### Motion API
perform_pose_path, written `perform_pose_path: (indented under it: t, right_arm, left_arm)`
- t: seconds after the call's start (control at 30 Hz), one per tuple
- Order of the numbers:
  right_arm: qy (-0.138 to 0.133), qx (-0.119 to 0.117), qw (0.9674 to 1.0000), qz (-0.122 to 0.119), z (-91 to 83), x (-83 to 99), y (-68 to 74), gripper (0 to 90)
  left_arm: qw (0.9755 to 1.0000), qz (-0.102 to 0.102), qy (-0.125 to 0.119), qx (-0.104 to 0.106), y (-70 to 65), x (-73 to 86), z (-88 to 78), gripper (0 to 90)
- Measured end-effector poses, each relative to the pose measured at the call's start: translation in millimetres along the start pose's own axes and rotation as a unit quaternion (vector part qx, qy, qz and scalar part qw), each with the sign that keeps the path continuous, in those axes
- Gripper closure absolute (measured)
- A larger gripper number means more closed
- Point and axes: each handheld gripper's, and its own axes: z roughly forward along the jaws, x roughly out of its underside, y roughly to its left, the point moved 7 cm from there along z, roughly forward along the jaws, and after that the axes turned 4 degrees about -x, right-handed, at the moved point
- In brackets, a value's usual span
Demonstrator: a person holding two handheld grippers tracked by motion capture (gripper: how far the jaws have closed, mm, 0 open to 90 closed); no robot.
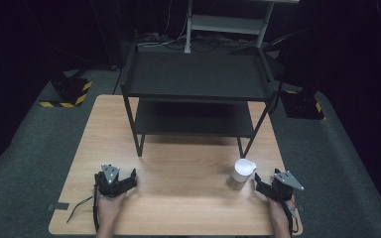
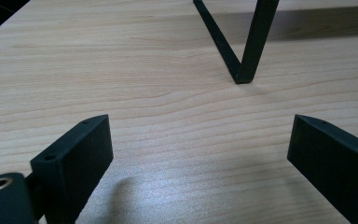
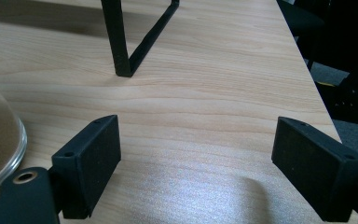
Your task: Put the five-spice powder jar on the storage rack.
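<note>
A small white pitcher (image 1: 240, 173) stands on the wooden table (image 1: 178, 163) at the front right; its base edge shows as a clear rim (image 3: 0, 149) at the left of the right gripper view. My right gripper (image 1: 262, 184) rests just right of the pitcher, open, with bare table between its jaws (image 3: 198, 154). My left gripper (image 1: 129, 177) rests at the front left of the table, open and holding nothing (image 2: 200, 144). Both point toward a black two-tier metal shelf (image 1: 198, 94) at the back of the table.
The shelf's front legs (image 2: 242, 56) (image 3: 121, 51) stand on the table ahead of each gripper. The table's right edge (image 3: 307, 70) is close to my right gripper. Grey carpet surrounds the table, with black-and-yellow striped bases (image 1: 67, 91) on it.
</note>
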Motion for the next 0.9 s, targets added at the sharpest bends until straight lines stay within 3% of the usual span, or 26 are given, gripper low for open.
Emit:
perform_pose_path:
  t: [0.4,0.67,0.77,0.83,0.9]
  right_arm:
    - [0.001,0.000,1.0000,-0.001,0.2,-0.1,0.3,15.0]
    - [0.005,-0.013,0.9997,-0.022,-11.6,5.9,6.1,13.1]
    - [-0.009,-0.028,0.9993,-0.022,-21.3,11.3,9.1,11.8]
    - [-0.027,-0.058,0.9976,-0.026,-28.8,15.5,11.2,10.8]
    - [-0.032,-0.072,0.9965,-0.029,-31.3,17.0,12.4,10.6]
  left_arm:
    - [1.0000,0.000,0.000,0.002,-0.4,0.2,0.0,7.0]
    - [1.0000,-0.004,-0.001,0.002,0.1,0.4,-0.7,7.0]
    - [1.0000,-0.004,-0.002,0.001,0.1,0.3,-0.6,7.0]
    - [1.0000,-0.004,-0.003,0.002,0.0,0.3,-0.5,7.0]
    - [1.0000,-0.004,-0.003,0.002,-0.1,0.3,-0.5,7.0]
